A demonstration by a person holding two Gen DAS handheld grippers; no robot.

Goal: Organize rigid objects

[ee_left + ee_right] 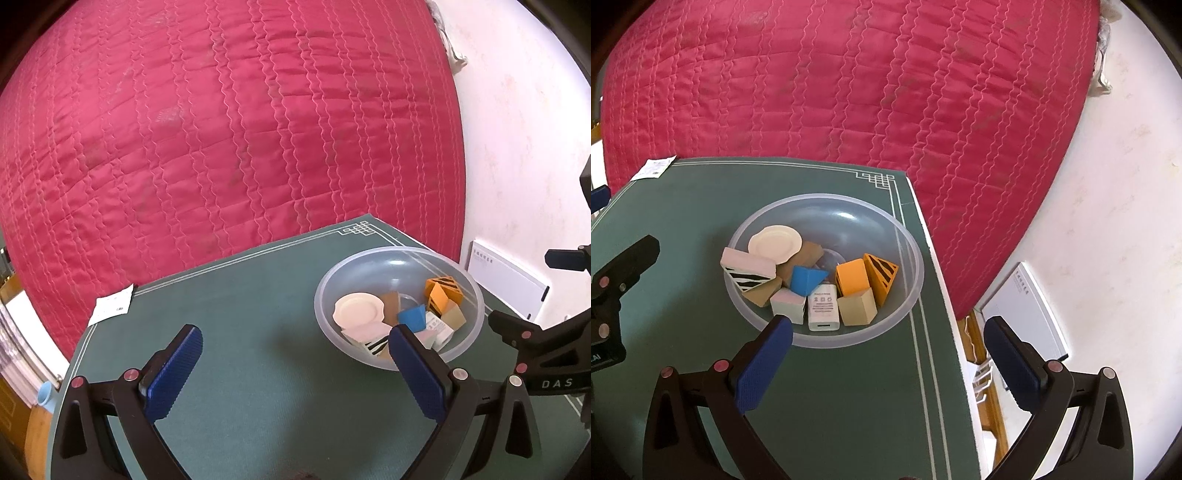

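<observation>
Apparently everything is already sitting in the bowl [827,206] ahead of the right gripper [888,334]; both it and the left gripper [295,345] are gaping wide, holding nothing.

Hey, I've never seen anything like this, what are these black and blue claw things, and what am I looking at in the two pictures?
They are two handheld grippers, one in each of a person's hands, each with a camera looking out along its two blue-padded fingers. One picture comes from the left gripper, the other from the right gripper. Both stand open and hold nothing. Below them is a green mat on a table, beside a red quilt. On the mat sits a clear plastic bowl already holding small hard things: a white plate, a blue block, orange blocks, tan blocks and a white charger. A paper slip lies at the mat's far corner.
</observation>
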